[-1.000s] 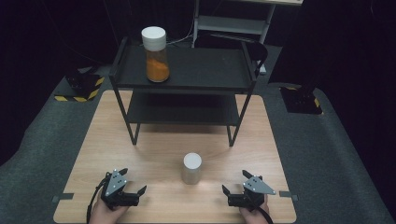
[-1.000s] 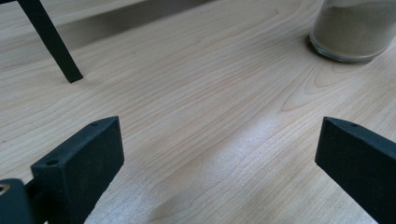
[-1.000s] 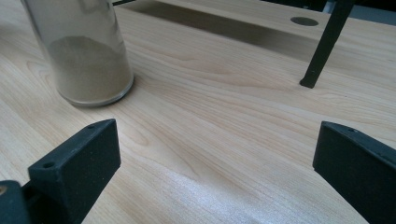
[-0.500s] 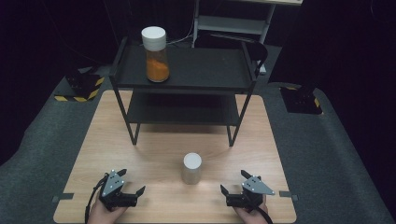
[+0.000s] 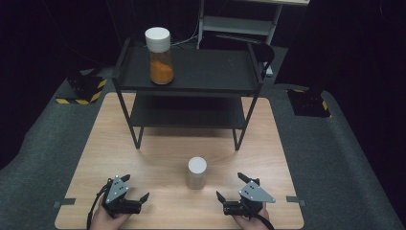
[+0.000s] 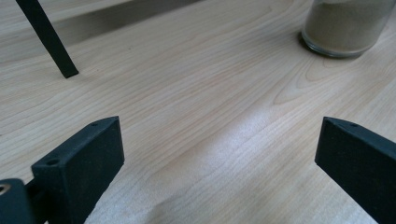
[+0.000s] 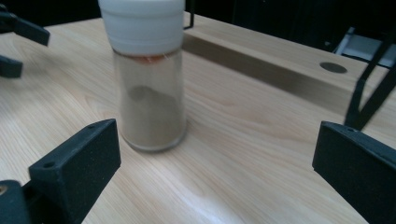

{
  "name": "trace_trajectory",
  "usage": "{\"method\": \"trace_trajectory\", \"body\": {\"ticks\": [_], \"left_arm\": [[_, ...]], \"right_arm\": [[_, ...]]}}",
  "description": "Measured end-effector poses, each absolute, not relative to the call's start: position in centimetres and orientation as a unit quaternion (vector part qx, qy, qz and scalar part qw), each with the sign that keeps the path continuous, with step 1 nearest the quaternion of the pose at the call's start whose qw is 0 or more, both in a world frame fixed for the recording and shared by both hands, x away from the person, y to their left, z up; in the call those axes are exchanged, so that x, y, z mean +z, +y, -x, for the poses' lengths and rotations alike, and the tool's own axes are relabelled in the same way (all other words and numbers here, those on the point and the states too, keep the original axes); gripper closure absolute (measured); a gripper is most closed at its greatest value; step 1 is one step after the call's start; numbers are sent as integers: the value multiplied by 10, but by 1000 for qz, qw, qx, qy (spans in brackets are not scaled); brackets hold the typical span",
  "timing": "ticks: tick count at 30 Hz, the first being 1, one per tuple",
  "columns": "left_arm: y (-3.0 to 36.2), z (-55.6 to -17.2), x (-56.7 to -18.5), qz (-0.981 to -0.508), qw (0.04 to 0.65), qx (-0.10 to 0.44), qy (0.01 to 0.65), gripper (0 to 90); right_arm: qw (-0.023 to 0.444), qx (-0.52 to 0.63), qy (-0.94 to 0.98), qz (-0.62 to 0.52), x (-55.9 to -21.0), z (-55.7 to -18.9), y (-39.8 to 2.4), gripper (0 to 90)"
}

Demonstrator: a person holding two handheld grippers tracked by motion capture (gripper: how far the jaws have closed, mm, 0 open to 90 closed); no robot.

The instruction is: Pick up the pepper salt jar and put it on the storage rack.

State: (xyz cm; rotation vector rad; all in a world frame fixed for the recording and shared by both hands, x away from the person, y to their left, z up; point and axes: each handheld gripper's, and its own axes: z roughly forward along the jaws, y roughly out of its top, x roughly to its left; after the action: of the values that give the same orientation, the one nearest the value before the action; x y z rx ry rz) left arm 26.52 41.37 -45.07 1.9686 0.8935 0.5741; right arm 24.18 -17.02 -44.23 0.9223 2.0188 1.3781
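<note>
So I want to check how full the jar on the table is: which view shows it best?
The right gripper view: the jar stands close, its white lid and powder level plain through the glass. The high view shows it small from above; the left gripper view catches its base.

each gripper, left gripper (image 5: 135,189) and right gripper (image 5: 230,187), is black with a grey three-cornered plate on top. the blocky matt jaws have small holes. a black cable trails from each.
</note>
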Motion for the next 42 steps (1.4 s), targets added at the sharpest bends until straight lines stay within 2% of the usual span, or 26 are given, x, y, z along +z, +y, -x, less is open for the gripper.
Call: {"method": "trace_trajectory", "body": {"ticks": [19, 42], "left_arm": [[416, -259, -451, -788, 437, 232, 368, 14], [416, -257, -451, -784, 437, 235, 373, 15]], "right_arm": [[243, 535, 750, -303, -425, -267, -139, 54], [222, 558, 745, -292, -439, -302, -110, 212]]}}
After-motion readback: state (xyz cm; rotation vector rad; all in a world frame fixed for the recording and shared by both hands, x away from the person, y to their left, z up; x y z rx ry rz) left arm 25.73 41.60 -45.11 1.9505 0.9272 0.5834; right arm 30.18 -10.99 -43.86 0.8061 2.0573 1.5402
